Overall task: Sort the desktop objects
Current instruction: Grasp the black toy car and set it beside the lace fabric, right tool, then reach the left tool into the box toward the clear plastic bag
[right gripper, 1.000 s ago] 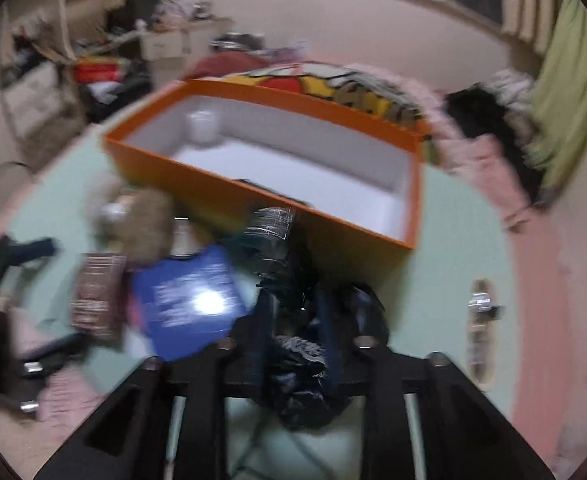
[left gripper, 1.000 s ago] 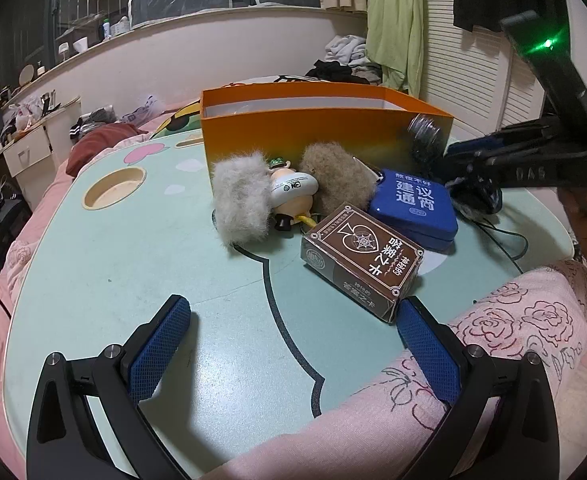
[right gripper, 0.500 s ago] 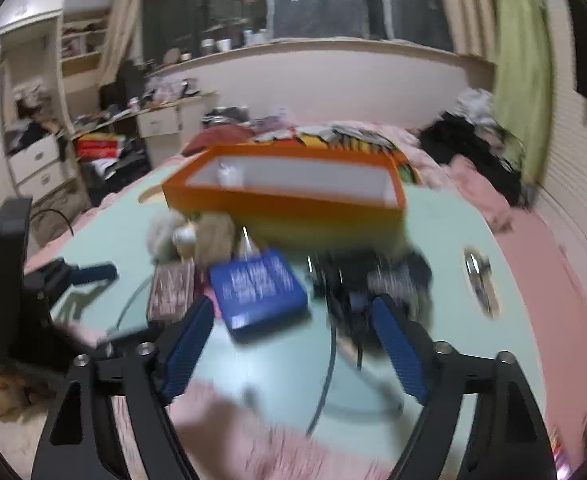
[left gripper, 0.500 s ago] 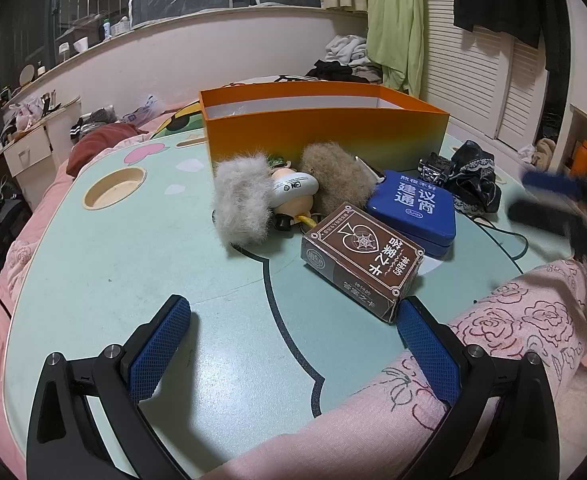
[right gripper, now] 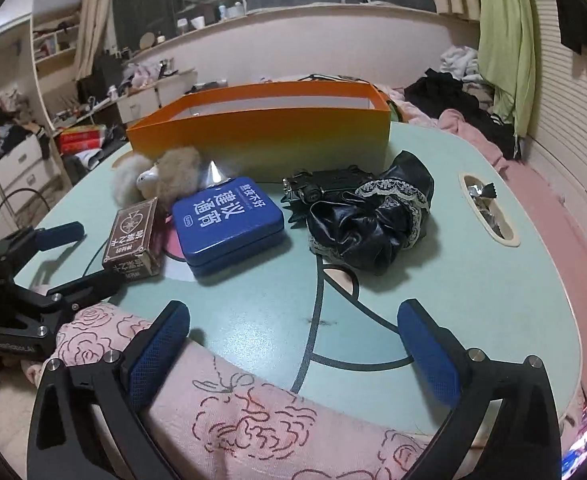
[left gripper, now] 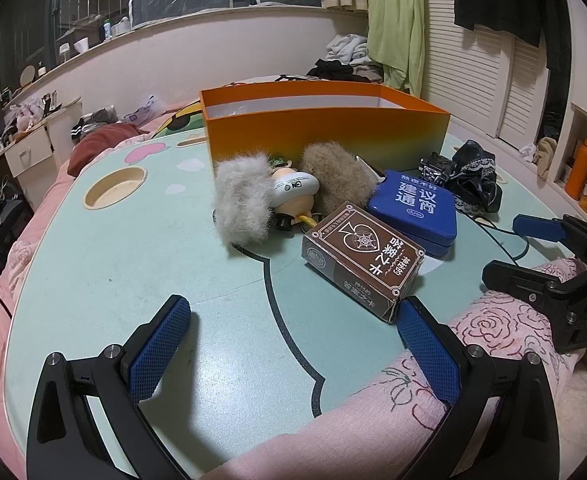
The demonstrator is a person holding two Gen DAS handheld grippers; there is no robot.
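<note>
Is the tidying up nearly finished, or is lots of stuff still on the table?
Barely started. Both tongs, left and right, are open and empty. The brown card box, blue tin, furry earmuffs and black lacy cloth all lie outside the orange box, whose contents are hidden.

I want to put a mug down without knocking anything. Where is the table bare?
Bare: the wide green stretch of table between the round cutout and the fur earmuffs, and the near strip ahead of the right gripper. Crowded: before the orange box, where earmuffs, brown card box, blue tin and black lace bundle cluster.
</note>
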